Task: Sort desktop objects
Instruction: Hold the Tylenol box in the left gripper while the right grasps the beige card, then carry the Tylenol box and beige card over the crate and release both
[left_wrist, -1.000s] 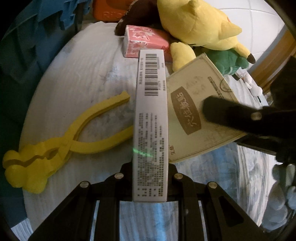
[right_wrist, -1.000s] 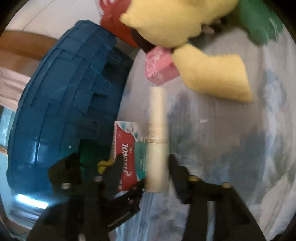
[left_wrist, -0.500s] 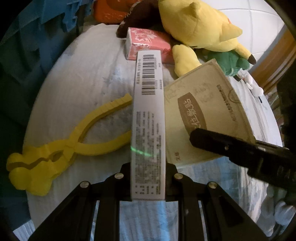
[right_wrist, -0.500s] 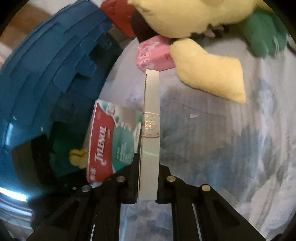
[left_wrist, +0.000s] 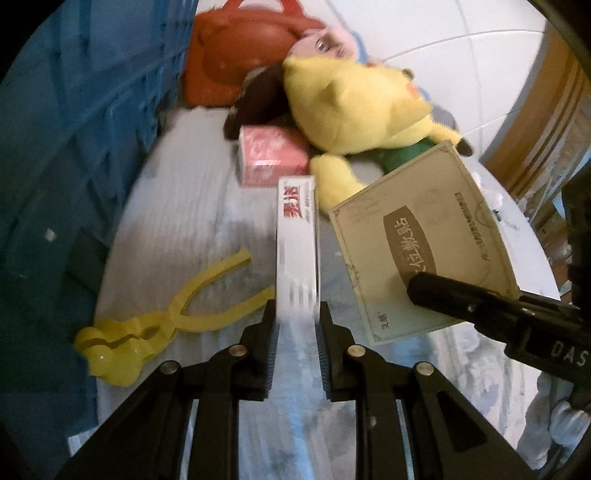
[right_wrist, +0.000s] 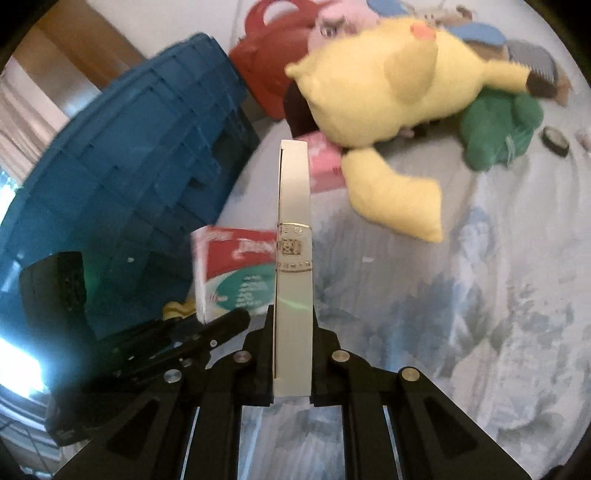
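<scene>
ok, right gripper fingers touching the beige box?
Touching. The right wrist view shows both fingers of the right gripper pressed flush against the sides of the beige box, with no gap showing.

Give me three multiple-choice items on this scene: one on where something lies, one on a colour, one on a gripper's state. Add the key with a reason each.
1. Where does the yellow plastic tongs lie?
A. on the light cloth, left of the white carton
B. inside the blue crate
C. on top of the yellow plush toy

2. What colour is the small pack beside the yellow plush toy?
A. green
B. pink
C. black

3. What is the right gripper doing?
A. open over nothing
B. shut on a plush toy
C. shut on the flat beige box

Key: 1 A, the tongs rest on the cloth, left of the white carton that the left gripper holds, with the blue crate further left. 2 B, its wrapper is pink. 3 C, both fingers press the box's sides in the right wrist view.
</scene>
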